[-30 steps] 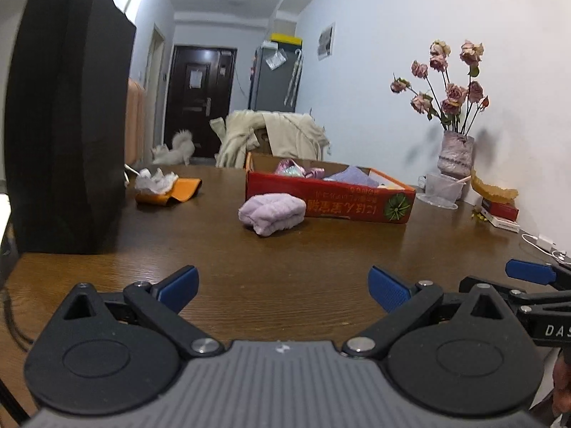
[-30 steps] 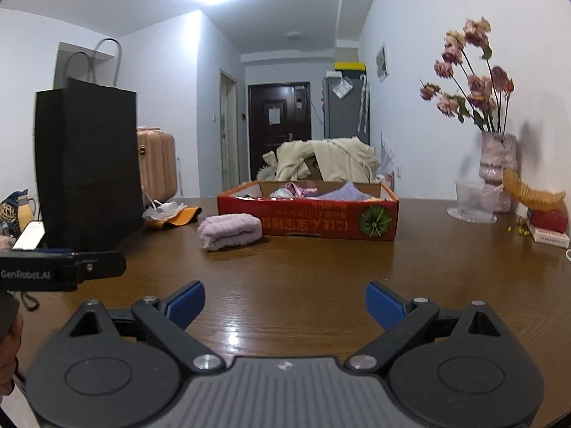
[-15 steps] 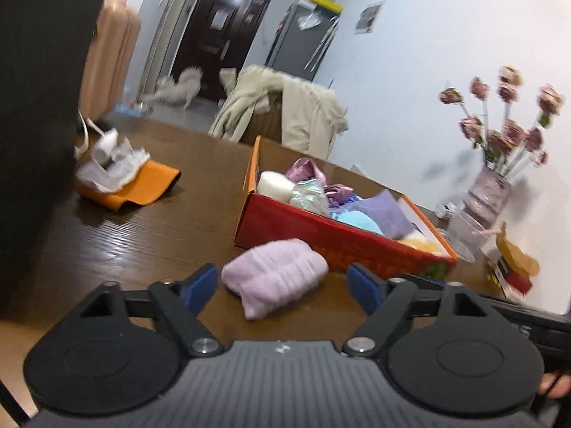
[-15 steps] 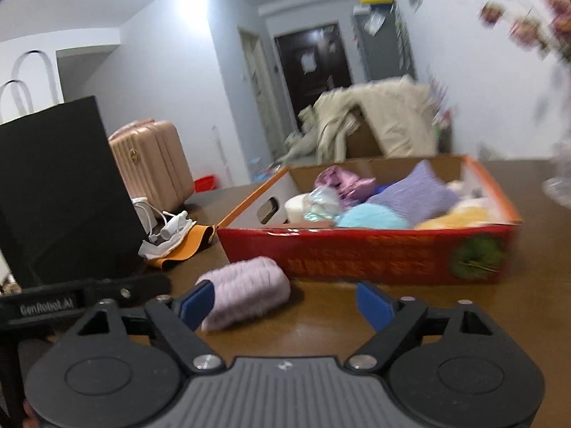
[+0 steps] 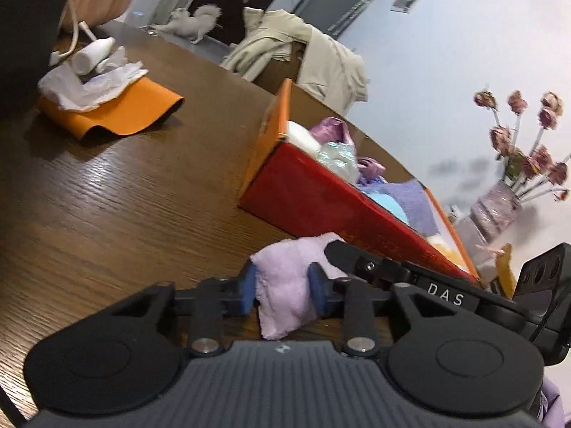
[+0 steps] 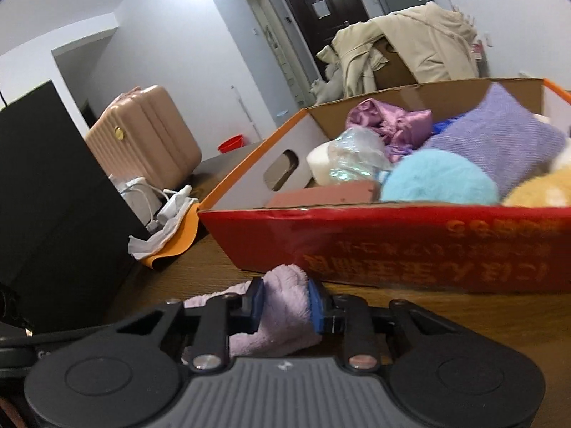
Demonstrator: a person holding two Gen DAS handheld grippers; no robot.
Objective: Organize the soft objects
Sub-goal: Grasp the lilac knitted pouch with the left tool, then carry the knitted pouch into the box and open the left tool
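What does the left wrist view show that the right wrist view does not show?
Only the left wrist view shows the vase of dried flowers and the white dog. Only the right wrist view shows the pink suitcase and the red basin. Both show the lilac towel with each gripper, left gripper and right gripper, closing on it, beside the red box.

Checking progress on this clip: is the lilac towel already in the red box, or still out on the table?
Out. The lilac towel lies on the table in front of the red box, with both grippers' jaws closing on it.
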